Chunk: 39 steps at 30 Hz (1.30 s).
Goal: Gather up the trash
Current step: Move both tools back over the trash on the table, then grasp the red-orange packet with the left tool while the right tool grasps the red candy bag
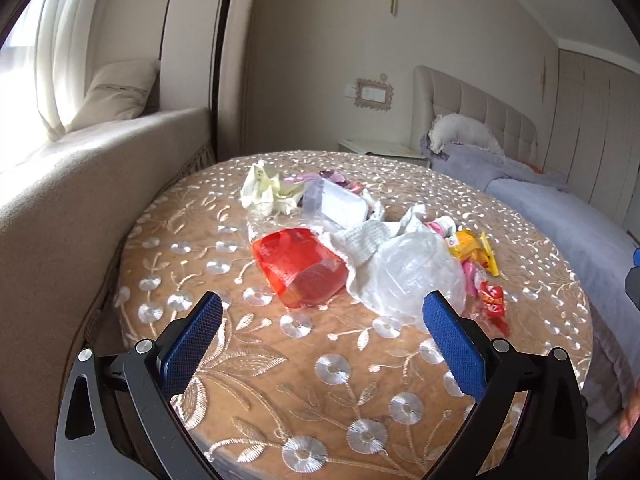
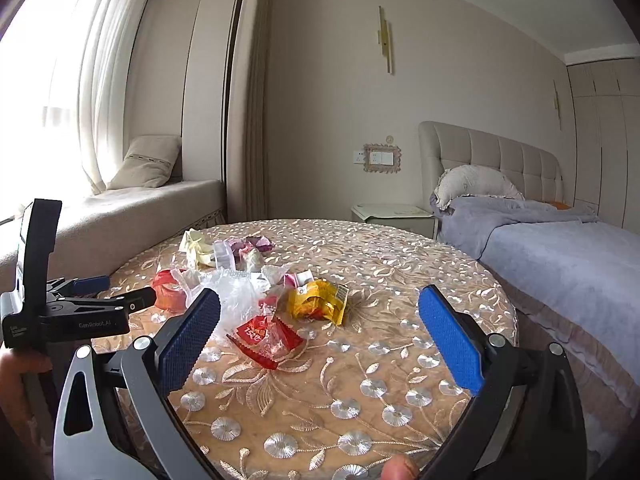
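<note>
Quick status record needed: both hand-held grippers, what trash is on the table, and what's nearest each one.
left hand-held gripper: open, empty, above table
right hand-held gripper: open, empty, above table
surface: round table with embroidered cloth
trash: red bag, clear plastic bag, yellow wrapper, red wrapper, crumpled paper
nearest left: red bag
nearest right: red wrapper

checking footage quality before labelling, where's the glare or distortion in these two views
Left wrist view: the window at far left is blown out white, and fisheye bends the wall edges and rounds the table. Right wrist view: the window and curtain wash out the left side, the trash pile stays sharp, and the red wrapper shows small shiny highlights.
</note>
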{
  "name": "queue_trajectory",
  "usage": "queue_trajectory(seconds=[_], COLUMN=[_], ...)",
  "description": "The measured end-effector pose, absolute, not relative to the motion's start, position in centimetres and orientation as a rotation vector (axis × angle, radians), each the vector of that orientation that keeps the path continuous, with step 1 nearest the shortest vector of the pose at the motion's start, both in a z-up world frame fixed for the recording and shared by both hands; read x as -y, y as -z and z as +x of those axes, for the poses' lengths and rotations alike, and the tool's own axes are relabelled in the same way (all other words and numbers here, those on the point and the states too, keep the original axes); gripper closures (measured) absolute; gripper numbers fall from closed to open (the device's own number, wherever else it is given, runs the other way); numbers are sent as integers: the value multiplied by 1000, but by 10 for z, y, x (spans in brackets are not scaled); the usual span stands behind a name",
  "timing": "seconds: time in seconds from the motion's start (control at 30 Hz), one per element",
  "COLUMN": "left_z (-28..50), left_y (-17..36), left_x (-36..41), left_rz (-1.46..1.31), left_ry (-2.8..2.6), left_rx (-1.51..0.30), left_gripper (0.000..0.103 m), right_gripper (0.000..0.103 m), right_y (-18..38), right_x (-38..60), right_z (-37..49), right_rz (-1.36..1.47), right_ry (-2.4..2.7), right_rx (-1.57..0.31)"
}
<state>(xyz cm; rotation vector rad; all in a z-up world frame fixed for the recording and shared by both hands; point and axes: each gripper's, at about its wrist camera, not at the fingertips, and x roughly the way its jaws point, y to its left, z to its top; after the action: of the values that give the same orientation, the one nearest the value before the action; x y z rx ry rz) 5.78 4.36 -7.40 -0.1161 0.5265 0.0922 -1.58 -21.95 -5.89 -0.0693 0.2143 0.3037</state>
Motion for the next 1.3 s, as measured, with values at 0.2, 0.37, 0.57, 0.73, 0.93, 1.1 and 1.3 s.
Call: queue_trajectory(seconds=[0.2,0.37,0.57,0.73,0.93,1.1,1.3], left_z=[86,103,121,141,167,167,131], left_y=[88,85,93,100,102,89,65], left_x=[-67,-80,-89,-91,-95,-97,-100], left_rz=[-95,-75,-59,-37,-48,-17,-58], left_ry=[-168,-175,-141,-96,17,-18,-43], left_rx=[-628,-659,-729,-767,-798,-741,-641], left_gripper=[5,5,5,9,70,96,99], right_gripper=[4,4,4,4,4,4,4], right_y=[55,54,56,59,60,68,80], right_x=[193,177,160,150,143,133,143], right_z=[-1,18,36,46,51,55,67], right_rz=[-123,-136,-146,-164,-183,-247,-215], right_ry=[-321,-341,-370,-371,-384,-382,-416], right_rx=[-201,-225,-280,-310,-345,-397,-525])
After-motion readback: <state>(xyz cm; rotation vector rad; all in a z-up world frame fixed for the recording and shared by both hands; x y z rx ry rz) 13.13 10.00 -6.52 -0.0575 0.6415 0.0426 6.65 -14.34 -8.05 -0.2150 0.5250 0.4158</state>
